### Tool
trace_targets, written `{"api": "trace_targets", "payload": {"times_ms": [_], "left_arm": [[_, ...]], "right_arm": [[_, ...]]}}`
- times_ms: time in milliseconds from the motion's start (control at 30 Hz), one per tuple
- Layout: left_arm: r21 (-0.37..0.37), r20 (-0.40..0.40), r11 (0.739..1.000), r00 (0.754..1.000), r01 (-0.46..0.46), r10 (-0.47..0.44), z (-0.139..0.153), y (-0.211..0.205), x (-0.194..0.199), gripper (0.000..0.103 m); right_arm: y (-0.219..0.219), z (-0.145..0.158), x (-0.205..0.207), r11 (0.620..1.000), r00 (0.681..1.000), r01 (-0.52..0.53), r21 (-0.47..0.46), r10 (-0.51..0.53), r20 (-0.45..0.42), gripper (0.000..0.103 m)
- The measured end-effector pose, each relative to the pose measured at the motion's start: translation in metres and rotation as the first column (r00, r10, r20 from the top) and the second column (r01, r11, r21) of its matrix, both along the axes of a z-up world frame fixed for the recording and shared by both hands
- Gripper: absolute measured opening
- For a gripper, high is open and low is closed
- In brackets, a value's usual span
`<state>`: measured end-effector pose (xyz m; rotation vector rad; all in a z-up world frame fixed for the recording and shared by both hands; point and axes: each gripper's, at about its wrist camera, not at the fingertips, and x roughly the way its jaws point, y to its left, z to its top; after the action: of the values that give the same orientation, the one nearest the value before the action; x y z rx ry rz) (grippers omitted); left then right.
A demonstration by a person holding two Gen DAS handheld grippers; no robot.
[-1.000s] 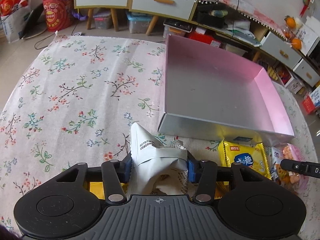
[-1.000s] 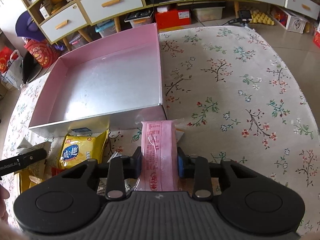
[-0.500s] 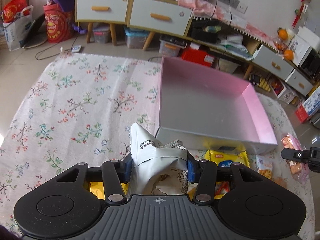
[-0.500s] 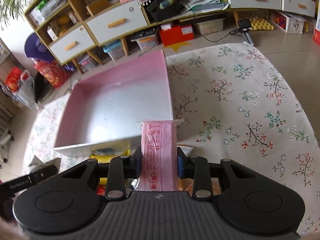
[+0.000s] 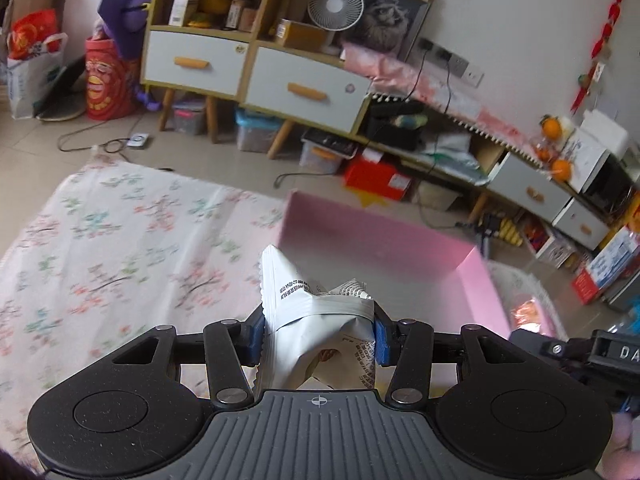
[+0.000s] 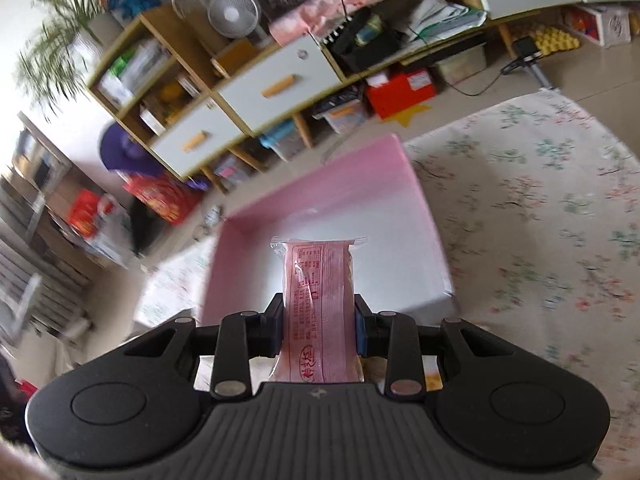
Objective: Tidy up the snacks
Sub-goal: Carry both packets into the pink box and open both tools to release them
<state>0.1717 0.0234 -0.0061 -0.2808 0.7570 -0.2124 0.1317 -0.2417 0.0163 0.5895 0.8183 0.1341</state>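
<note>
The left tool (image 5: 318,338) points forward and downward, its blue pads pinching a crumpled white snack packet with black print (image 5: 316,316) that is squeezed and folded between them, one corner sticking up. The packet hangs above the near part of the shallow pink-walled box with a silvery floor (image 5: 400,240), which sits on the desk with the floral cloth (image 5: 100,240). The right tool (image 6: 318,330) is angled downward too, its pads pressed against the sides of a long pink translucent snack packet with red print (image 6: 318,300), held lengthwise and pointing away from the camera over the same box (image 6: 360,184). In the left view, part of the right tool (image 5: 580,352) shows at the right edge.
</note>
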Motion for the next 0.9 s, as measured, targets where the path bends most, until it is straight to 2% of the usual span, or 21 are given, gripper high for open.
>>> {"api": "trace_targets", "payload": {"times_ms": [67,200,333,467,633,733,900], "left_arm": [[-0.006,0.016,1.000,1.000,0.009,-0.009,-0.005,-0.008,0.008,0.047],[0.036,0.035,0.999,0.999,0.017,-0.019,-0.024,-0.025,0.020,0.047],[0.076,0.031,0.997,1.000,0.002,-0.004,-0.045,-0.031,0.026,0.047],[0.104,0.045,0.994,0.998,0.030,-0.035,-0.052,-0.035,0.022,0.047],[0.143,0.019,0.987,0.997,0.076,-0.079,-0.054,-0.040,0.018,0.048],[0.162,-0.010,0.982,0.995,0.097,-0.097,-0.053,-0.043,0.018,0.048],[0.194,-0.071,0.972,0.990,0.133,-0.121,-0.051,-0.047,0.018,0.048]], "right_arm": [[-0.003,-0.001,0.006,1.000,1.000,0.011,0.005,-0.011,0.022,0.030],[-0.006,-0.009,0.021,1.000,0.999,0.009,-0.029,-0.007,0.054,0.030],[-0.003,-0.021,0.033,0.995,0.999,0.008,-0.099,-0.003,0.053,0.030],[-0.001,-0.029,0.037,0.994,0.998,-0.005,-0.110,0.011,0.055,0.030],[0.006,-0.035,0.041,0.992,0.998,-0.024,-0.121,0.030,0.048,0.030],[0.011,-0.038,0.041,0.985,0.998,-0.045,-0.164,0.050,0.028,0.030],[0.018,-0.040,0.041,0.973,0.994,-0.104,-0.204,0.097,-0.046,0.030]]}}
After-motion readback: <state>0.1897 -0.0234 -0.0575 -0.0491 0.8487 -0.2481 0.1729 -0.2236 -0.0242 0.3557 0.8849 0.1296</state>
